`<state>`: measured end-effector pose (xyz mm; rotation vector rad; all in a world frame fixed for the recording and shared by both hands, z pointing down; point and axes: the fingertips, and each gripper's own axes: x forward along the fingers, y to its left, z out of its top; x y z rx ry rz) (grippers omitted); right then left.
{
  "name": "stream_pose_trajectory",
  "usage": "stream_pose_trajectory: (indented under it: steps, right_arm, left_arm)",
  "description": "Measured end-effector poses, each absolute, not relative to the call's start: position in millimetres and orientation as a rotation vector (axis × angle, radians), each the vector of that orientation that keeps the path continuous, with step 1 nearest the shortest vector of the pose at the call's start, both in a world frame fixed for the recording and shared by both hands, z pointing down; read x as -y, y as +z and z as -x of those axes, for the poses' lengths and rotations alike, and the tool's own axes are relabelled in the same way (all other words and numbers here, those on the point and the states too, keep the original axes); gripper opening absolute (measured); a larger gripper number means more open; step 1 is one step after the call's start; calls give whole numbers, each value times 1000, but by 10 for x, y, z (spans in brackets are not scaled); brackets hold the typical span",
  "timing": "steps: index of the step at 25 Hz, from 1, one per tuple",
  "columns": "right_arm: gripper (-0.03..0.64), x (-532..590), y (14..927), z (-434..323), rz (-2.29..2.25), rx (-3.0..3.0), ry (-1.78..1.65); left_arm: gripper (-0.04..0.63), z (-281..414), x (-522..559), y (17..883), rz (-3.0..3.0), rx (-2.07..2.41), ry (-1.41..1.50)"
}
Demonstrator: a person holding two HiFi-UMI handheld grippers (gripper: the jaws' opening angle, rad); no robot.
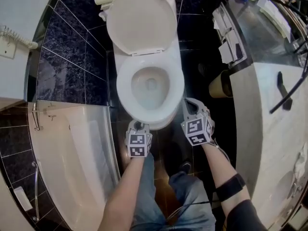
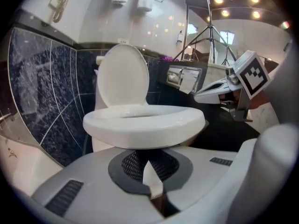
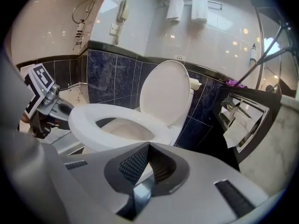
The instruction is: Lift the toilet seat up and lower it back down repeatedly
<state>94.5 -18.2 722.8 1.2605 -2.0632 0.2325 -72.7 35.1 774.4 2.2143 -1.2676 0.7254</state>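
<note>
The toilet seat (image 1: 126, 88) lies flat on the bowl, while the lid (image 1: 141, 18) stands raised against the cistern. In the head view both grippers are held low in front of the toilet. The left gripper (image 1: 138, 125) has its tips at the seat's front edge; whether they touch it cannot be told. The right gripper (image 1: 189, 102) is just beside the bowl's front right side. In the left gripper view the jaws are together with nothing between them, and the seat's front rim (image 2: 145, 120) fills the space just beyond them. In the right gripper view the jaws are likewise pressed together and empty, with the seat (image 3: 93, 120) close ahead. A bathtub (image 1: 72, 153) sits to the left of the toilet
</note>
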Motion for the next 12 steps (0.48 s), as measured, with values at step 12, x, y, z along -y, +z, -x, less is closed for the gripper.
stream_pose_trajectory:
  steps: [12]
  right_arm:
    - [17, -139, 8166, -706, -1244, 2058, 314]
  left_arm:
    - [-14, 737, -748, 8755, -2190, 1161, 836]
